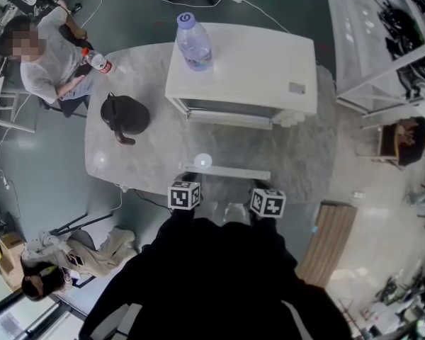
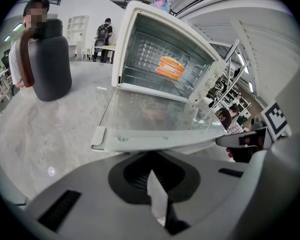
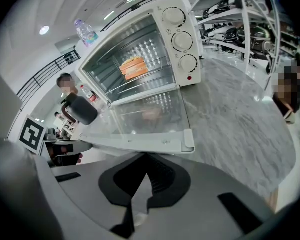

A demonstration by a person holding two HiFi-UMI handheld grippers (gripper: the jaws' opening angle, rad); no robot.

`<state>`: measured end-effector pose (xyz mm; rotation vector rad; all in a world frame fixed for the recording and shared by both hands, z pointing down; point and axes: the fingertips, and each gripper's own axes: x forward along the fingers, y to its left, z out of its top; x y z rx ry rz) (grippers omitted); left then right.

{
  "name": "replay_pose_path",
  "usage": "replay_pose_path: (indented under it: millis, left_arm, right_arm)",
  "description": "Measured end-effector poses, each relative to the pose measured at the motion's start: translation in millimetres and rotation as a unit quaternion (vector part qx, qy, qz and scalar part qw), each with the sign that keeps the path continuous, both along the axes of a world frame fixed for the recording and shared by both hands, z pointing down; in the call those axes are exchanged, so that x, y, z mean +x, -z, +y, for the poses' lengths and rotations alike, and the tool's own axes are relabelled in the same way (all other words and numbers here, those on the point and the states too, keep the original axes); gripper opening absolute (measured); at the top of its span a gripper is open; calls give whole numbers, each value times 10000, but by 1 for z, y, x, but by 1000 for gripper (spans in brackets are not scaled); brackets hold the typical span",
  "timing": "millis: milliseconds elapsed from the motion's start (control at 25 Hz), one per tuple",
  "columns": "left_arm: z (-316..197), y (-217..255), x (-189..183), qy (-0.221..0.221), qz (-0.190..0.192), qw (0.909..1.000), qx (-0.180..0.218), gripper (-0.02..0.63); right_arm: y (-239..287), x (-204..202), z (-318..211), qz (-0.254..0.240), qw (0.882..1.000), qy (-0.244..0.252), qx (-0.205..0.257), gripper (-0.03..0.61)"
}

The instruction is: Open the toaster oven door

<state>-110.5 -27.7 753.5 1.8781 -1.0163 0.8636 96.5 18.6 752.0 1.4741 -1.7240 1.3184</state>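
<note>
The white toaster oven [image 1: 241, 62] stands on the marble table [image 1: 127, 161]. Its glass door [image 1: 227, 172] hangs fully open, lying flat toward me, and shows in the left gripper view [image 2: 155, 116] and the right gripper view [image 3: 145, 116]. An orange piece of food [image 2: 170, 66] rests on the inner rack [image 3: 132, 65]. My left gripper [image 1: 186, 184] [image 2: 157, 204] sits just short of the door's front edge, shut and holding nothing. Beside it, my right gripper [image 1: 265, 190] [image 3: 137, 204] is also shut and empty, near the door's right corner.
A plastic water bottle [image 1: 193, 41] stands on top of the oven. A black jug [image 1: 124, 115] [image 2: 47, 59] sits left of the oven. A seated person [image 1: 49, 55] is at the table's far left corner with a small bottle [image 1: 97, 62]. Shelving [image 1: 382, 41] lines the right.
</note>
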Motion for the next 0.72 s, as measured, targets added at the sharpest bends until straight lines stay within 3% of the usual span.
replay_pose_path:
  millis: [720]
  left_arm:
    - [5, -16, -1, -70, -78, 9998, -148, 3]
  right_arm:
    - [-17, 0, 5, 37, 9999, 25, -159, 2]
